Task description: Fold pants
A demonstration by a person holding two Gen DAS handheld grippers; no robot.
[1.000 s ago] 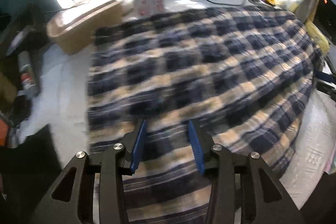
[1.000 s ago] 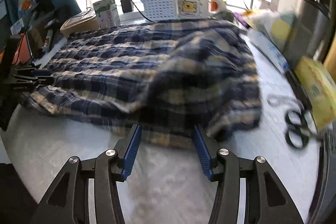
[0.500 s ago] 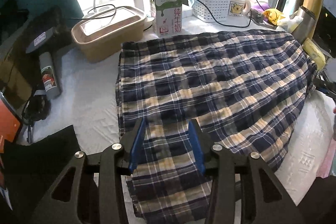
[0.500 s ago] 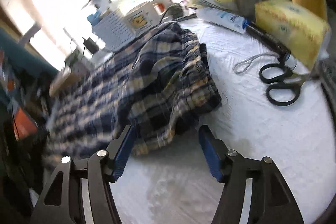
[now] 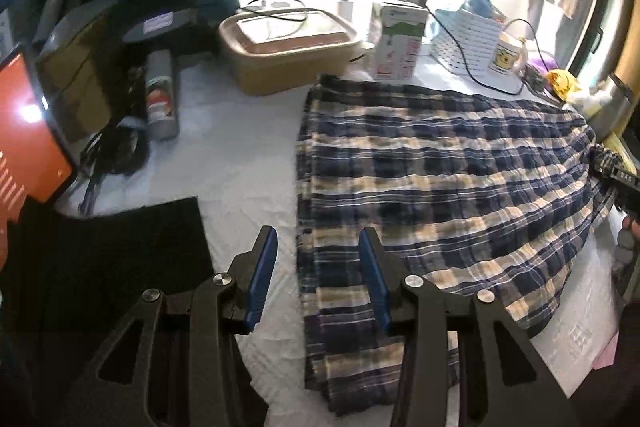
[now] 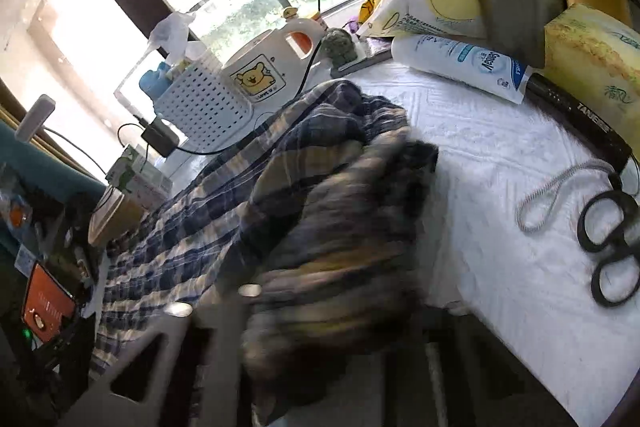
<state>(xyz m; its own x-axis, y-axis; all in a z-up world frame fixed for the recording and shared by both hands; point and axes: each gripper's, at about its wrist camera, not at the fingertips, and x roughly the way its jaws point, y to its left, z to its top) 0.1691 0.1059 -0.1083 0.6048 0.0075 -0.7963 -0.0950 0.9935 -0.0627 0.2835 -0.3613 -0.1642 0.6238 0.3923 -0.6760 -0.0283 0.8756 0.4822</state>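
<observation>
Hanging over the near edge of the checked pants (image 5: 440, 179), the left claw (image 5: 318, 279) is spread wide and holds nothing. Bunched cloth hides the right claw (image 6: 320, 307), so I cannot tell. Pants lie on the white table (image 5: 240, 155).

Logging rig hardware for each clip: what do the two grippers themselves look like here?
The left gripper has matte black linkage arms with triangular cut-outs, silver round pivot bolts, and flat blue ribbed pads lining the jaws. The right gripper shows the same cut-out arms and shiny bolts, but plaid cloth and blur hide its pads. No cables or lettering are visible on either in its own view.
</observation>
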